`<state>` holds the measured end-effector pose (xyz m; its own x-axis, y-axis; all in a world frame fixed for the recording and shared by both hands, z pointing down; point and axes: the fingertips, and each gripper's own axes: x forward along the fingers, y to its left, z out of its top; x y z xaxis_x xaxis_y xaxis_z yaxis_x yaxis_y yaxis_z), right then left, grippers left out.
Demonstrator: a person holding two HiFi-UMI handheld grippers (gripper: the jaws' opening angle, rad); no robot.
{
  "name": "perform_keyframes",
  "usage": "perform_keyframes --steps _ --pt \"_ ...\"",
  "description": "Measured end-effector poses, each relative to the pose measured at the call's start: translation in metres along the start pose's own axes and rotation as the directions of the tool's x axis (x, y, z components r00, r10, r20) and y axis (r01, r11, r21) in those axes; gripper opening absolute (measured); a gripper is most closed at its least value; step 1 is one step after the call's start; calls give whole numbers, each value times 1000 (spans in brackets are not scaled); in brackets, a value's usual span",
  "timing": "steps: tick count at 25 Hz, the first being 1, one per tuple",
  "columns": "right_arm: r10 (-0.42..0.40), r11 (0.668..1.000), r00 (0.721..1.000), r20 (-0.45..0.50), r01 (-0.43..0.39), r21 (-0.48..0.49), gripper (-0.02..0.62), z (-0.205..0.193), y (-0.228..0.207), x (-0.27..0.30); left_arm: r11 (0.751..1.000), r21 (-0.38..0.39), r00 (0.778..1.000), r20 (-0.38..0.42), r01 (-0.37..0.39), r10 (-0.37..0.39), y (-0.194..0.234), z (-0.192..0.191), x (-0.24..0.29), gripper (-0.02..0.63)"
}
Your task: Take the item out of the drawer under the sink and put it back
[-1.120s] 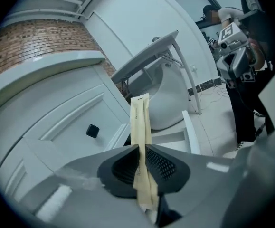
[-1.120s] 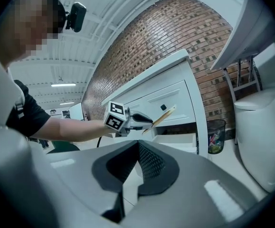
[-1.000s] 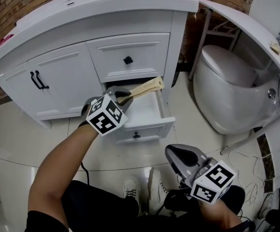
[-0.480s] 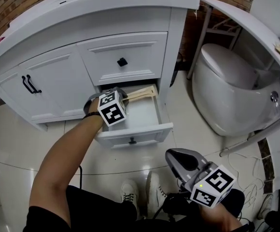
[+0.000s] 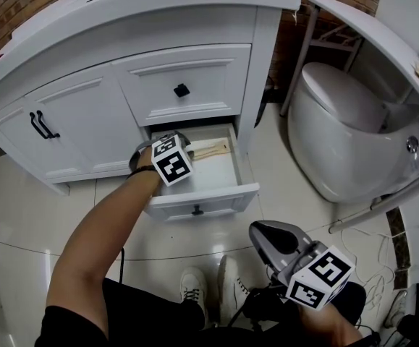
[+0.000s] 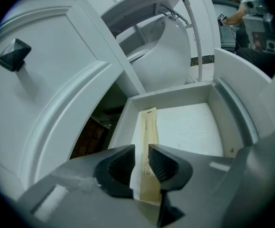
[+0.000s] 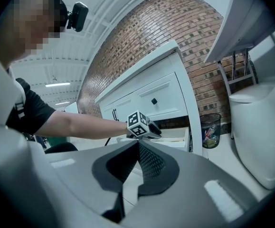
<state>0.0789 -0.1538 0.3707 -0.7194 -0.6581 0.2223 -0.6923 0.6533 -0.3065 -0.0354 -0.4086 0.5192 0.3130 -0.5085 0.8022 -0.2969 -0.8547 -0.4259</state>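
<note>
A flat tan packet [image 5: 214, 150] lies lengthwise on the floor of the open white drawer [image 5: 203, 194] under the sink. My left gripper [image 5: 186, 146] reaches into that drawer from the left. In the left gripper view its jaws [image 6: 141, 156] are opening, and the packet [image 6: 149, 129] runs through the gap between them without the pads pressing on it. The drawer's walls [image 6: 175, 93] surround the packet. My right gripper [image 5: 265, 231] hangs low over the floor in front of the drawer, shut and empty, with its pads [image 7: 149, 163] meeting.
The white vanity has a shut upper drawer with a black knob [image 5: 182, 90] and doors with black handles [image 5: 41, 125]. A white toilet [image 5: 339, 136] stands to the right. A small bin [image 7: 211, 127] sits beside the vanity. The person's shoes [image 5: 209, 284] are below the drawer.
The left gripper carried the packet down from above the drawer's back into the drawer. The packet now lies flat on the drawer floor and the jaws have parted. The right gripper stayed put.
</note>
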Motion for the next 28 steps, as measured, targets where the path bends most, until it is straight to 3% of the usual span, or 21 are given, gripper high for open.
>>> perform_keyframes --steps 8,14,22,25,28 --pt "10 1000 1000 13 -10 -10 3 3 10 -5 999 -47 999 33 -4 6 6 1 -25 89" --pt "27 999 999 37 -26 -19 3 9 25 -13 972 -233 988 141 -31 65 14 2 -69 37" --pt "59 997 997 57 -56 -48 3 18 48 -24 961 -254 971 178 -110 158 22 2 -132 6" --pt "77 995 994 81 -71 -73 3 29 60 -29 939 -320 945 249 -126 212 26 8 -176 6" --pt "93 993 991 92 -85 -83 3 34 69 -35 910 -399 887 371 -114 274 13 22 -232 6"
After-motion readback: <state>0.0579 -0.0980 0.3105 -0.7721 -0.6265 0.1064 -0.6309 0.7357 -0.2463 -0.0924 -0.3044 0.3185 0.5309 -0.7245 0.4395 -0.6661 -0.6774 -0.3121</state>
